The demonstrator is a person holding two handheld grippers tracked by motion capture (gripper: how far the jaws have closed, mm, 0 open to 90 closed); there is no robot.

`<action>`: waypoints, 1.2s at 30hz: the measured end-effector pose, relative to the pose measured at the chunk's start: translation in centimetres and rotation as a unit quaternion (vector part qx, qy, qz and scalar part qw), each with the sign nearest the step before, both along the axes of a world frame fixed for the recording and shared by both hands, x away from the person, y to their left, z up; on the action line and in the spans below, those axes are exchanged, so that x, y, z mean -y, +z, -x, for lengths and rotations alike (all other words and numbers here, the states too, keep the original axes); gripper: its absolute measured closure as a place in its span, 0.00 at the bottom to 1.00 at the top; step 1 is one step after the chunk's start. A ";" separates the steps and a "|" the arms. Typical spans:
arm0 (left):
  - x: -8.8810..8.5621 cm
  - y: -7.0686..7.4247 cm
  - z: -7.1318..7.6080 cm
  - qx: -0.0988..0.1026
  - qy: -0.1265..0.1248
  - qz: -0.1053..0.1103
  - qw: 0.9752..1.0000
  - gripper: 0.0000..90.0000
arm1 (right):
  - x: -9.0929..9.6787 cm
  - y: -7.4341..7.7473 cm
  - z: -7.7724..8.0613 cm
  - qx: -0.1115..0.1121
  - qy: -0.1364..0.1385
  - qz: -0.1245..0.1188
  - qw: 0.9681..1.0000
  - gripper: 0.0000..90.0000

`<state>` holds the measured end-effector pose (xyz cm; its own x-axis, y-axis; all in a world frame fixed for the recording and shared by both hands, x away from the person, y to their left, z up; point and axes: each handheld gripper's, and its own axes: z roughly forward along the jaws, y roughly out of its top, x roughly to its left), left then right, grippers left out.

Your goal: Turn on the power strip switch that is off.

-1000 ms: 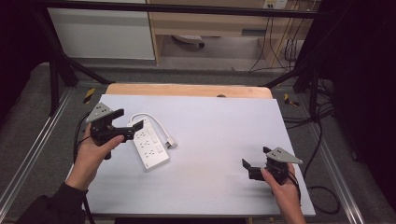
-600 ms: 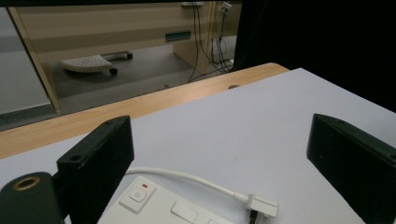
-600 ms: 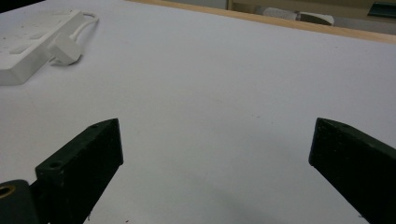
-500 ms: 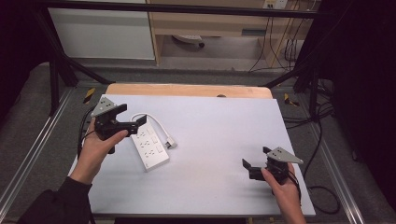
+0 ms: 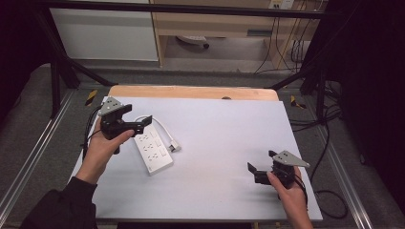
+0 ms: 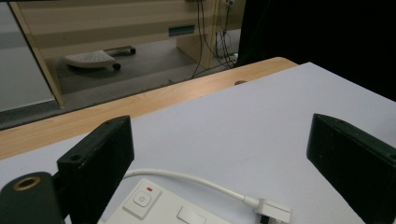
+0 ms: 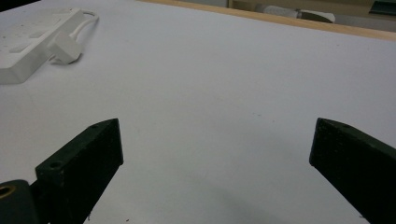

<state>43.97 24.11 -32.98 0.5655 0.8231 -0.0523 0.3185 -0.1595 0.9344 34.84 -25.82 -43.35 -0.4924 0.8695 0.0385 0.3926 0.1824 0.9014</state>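
A white power strip [image 5: 153, 150] is lying flat on the pale counter [image 5: 224, 143], toward its left side, running at a slant from near the far left edge down toward the middle. Its white cord [image 5: 160, 125] is looping out from the far end and curling back to a plug [image 5: 175, 146] that is resting just beside the strip's right edge. In the left gripper view the strip's end with the switch [image 6: 140, 199] is showing low between the jaws, with the cord [image 6: 187, 179] and plug [image 6: 273, 211] lying on the counter beyond it.

The left claw [image 5: 143, 121] is hanging over the far end of the strip, held in the person's left hand [image 5: 102, 145]; its jaws are standing spread wide, with nothing between them, and I cannot tell whether they are touching the strip.

The right claw [image 5: 253, 171] is sitting near the counter's near right corner, well apart from the strip, gripped by the right hand [image 5: 289, 193]. Its jaws are also spread wide over bare counter, pinching nothing. In the right gripper view the strip [image 7: 32, 32] and plug [image 7: 65, 49] are showing far off at the upper left.

A wooden strip [image 5: 191, 92] is edging the counter's far side.
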 end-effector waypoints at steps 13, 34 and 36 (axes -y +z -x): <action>0.9 -0.8 -1.1 -0.014 0.003 -0.014 1.000 0.09 | 0.1 0.0 0.0 -0.001 -0.001 -0.001 1.000 0.04; 2.3 -2.8 -2.9 -0.027 0.012 -0.046 0.998 0.11 | 0.2 -0.1 -0.1 -0.005 -0.001 -0.001 1.000 0.04; 2.3 -3.1 -3.0 -0.031 0.015 -0.045 0.998 0.11 | 0.2 -0.1 -0.1 -0.005 -0.001 -0.001 1.000 0.04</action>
<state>46.99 21.77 -36.04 0.5392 0.8421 -0.0105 0.3804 -0.2324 0.8952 34.91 -26.00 -43.46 -0.4905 0.8703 0.0450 0.4023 0.1804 0.8976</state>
